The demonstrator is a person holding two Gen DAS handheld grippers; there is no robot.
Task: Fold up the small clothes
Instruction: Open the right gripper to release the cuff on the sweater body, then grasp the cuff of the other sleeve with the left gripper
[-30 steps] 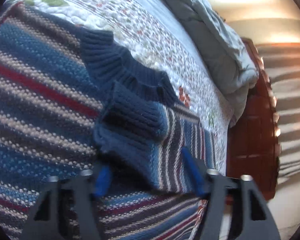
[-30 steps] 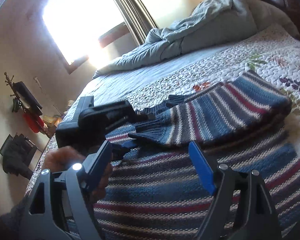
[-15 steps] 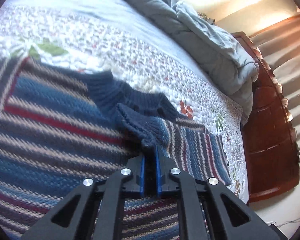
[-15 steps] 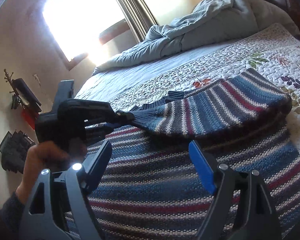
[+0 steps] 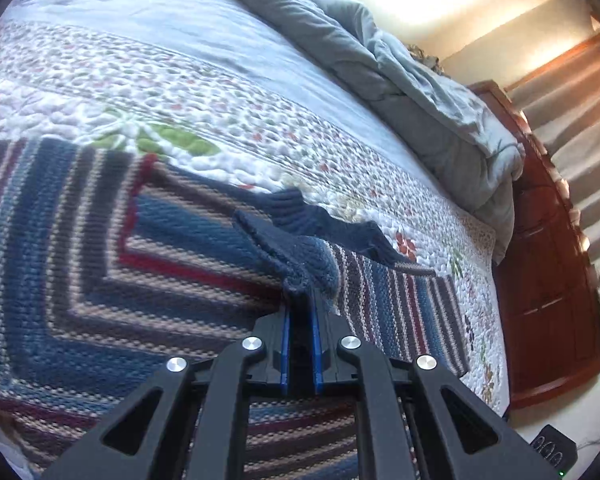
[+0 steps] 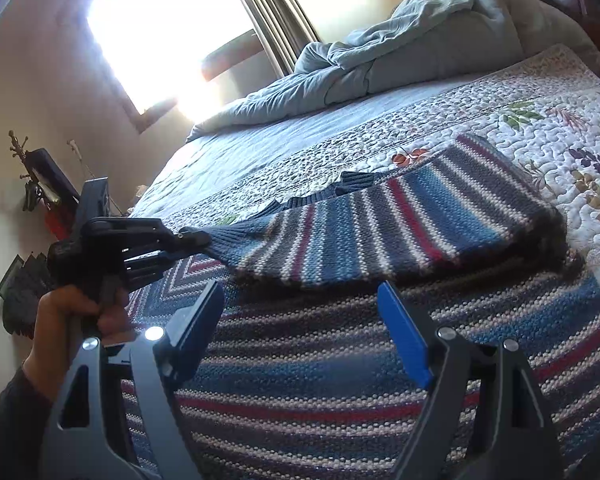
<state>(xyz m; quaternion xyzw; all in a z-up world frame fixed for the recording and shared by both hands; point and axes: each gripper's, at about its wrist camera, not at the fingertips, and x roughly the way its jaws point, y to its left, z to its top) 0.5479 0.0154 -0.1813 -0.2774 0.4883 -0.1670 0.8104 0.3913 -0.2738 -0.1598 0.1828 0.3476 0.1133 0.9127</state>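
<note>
The striped sweater lies spread on the quilted bed, one sleeve drawn across its body. The left gripper has its jaws pinched tight on the sleeve's navy ribbed cuff. The right gripper hovers over the near part of the sweater, jaws wide and holding nothing. A rumpled grey duvet sits at the far end.

I found no readable text, labels, brands or numbers in either wrist view; the striped sweater, the floral quilt and the wall items carried nothing I could make out.
</note>
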